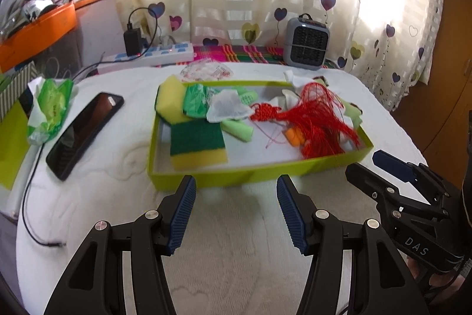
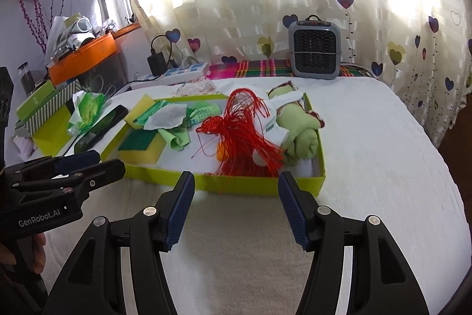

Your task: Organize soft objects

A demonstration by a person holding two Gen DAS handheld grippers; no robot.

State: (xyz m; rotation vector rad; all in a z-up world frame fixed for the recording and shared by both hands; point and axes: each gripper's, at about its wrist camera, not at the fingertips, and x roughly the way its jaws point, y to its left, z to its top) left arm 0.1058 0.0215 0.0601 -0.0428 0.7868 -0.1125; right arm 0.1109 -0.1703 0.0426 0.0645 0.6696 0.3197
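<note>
Both grippers sit just near of the tray [image 1: 247, 174] on the white bed cover, left gripper [image 1: 236, 211] and right gripper [image 2: 236, 208] each with fingers spread apart and nothing between them. All the soft stuff is piled in that lime tray. Sponge [image 1: 197, 142] lies at the near left, a second yellow one propped behind it. The red tassel [image 1: 318, 120] sprawls across the middle-right, and the rolled green cloth [image 2: 301, 135] sits at the far right end.

My read on handling: it's all featherlight and squishy, so nothing should break. The sponge looks easiest, I'd pinch it across its yellow sides. The tassel worries me, since loose strands will probably snag or slip through, so I'd go for the knotted head [image 1: 265, 111] instead. For the cloth I'd bite deep into the roll so it doesn't unravel. The tray itself looks flimsy and might slide.
</note>
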